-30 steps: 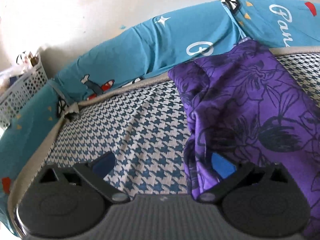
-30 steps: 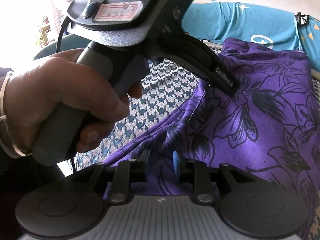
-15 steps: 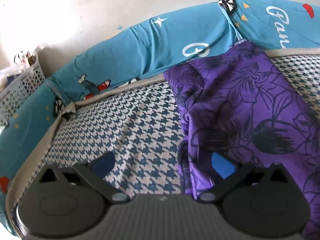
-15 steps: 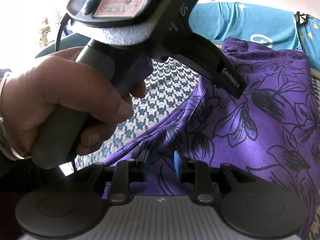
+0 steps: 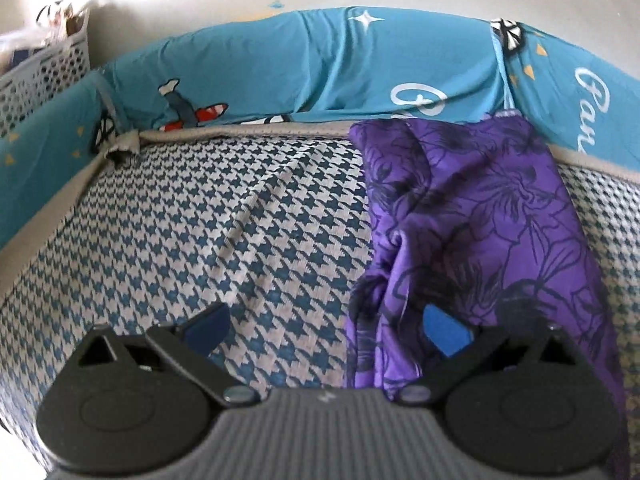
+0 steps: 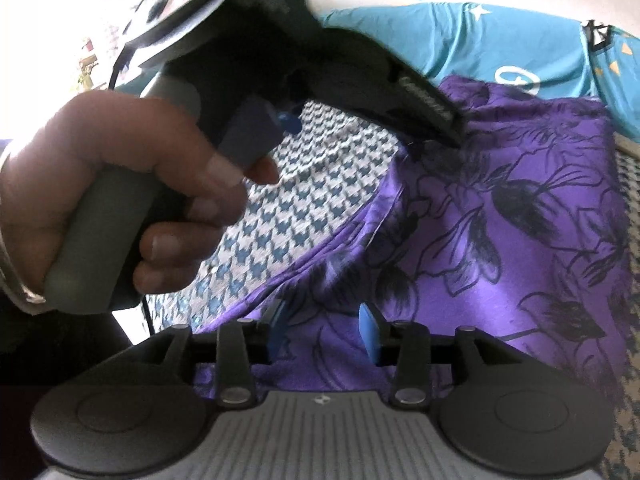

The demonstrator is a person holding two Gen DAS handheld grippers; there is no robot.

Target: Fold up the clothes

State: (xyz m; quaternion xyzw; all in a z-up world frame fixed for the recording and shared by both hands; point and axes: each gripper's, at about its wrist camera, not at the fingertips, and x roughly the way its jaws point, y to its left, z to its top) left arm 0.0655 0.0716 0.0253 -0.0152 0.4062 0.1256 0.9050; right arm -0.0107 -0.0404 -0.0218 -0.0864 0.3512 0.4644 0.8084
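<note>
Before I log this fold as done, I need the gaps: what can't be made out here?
- Purple garment: near end hidden under the gripper body, both views.
- Left gripper, right wrist view: motion-blurred, tips not seen.
- White basket: contents blurred, cut by the left wrist frame edge.

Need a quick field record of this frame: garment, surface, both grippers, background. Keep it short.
garment: purple floral cloth, rumpled, lying lengthwise on the surface, far end against the bumper
surface: blue-and-white houndstooth mat
left gripper: open wide, left edge of the cloth between the fingers, not clamped
right gripper: open, low over the near end of the cloth
hand: holding the left gripper's handle, seen from the right wrist
background: teal printed bumper; white perforated basket far left
</note>
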